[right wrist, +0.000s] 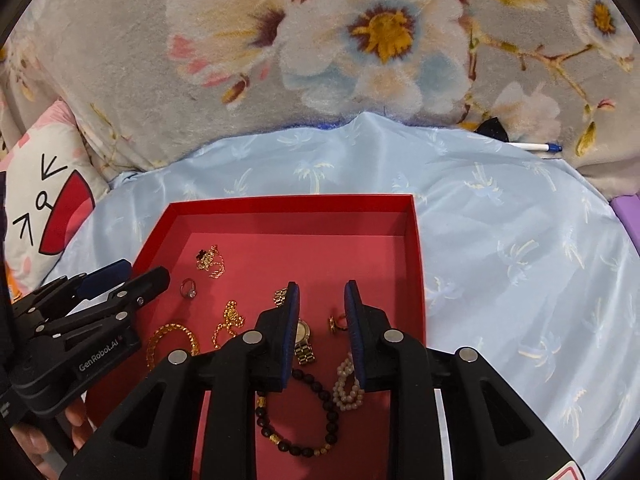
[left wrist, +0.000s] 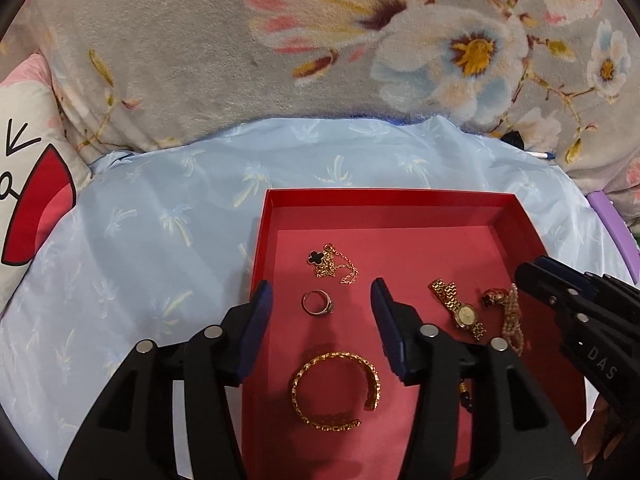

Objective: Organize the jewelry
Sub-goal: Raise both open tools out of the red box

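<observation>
Your left gripper (left wrist: 322,316) hangs over the red box's (left wrist: 384,204) left part, fingers half open and empty, silver ring (left wrist: 316,303) on the floor between them, gold bangle (left wrist: 335,390) nearer you. Right gripper (right wrist: 322,312): fingers narrowly apart, gripping nothing, over the gold watch (right wrist: 303,338) and pearl bracelet (right wrist: 347,386) near the box's right wall.

A matt red cardboard box (left wrist: 384,200) is seen on a smooth, faintly glossy pale-blue cloth (left wrist: 160,216). Shiny gold metal is shown by the open bangle (left wrist: 335,390) and watch (left wrist: 460,312); the grey flowered blanket (left wrist: 180,60) looks plush and fuzzy.
</observation>
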Demonstrator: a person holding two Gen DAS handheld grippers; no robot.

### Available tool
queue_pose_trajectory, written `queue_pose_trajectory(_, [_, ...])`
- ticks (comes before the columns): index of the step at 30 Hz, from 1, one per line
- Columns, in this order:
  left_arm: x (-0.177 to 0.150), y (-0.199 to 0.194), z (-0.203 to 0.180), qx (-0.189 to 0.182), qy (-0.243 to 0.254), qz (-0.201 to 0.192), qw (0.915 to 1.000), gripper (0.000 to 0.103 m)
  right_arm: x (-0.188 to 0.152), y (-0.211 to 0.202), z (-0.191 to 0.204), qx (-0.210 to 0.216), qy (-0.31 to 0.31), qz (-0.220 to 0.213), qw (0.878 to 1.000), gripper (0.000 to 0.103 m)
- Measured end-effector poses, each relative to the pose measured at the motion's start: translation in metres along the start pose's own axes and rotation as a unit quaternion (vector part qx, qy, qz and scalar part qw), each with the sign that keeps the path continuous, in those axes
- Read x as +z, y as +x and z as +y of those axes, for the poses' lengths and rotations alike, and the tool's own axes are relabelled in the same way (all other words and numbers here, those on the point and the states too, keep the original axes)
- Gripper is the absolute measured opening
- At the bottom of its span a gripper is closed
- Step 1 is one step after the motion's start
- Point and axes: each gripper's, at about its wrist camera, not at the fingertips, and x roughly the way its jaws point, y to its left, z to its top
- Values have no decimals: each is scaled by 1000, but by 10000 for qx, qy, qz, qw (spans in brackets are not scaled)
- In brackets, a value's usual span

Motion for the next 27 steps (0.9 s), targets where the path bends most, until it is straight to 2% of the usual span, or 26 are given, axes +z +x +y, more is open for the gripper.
queue_pose_trajectory(6, [-13,-29,3,68,95,-163,9998,56,-17,-39,-5,125,12,-281,9995,28])
queue_pose_trajectory(14, [-54,-77,1,34,167,-194,9997,57,-72,-101,1,280,-47,-495,9984,28])
queue_pose_trajectory(27, [-130,-124,-9,-99,117,17,9999,60,-173,-150,10,257,-133,-192,9994,28])
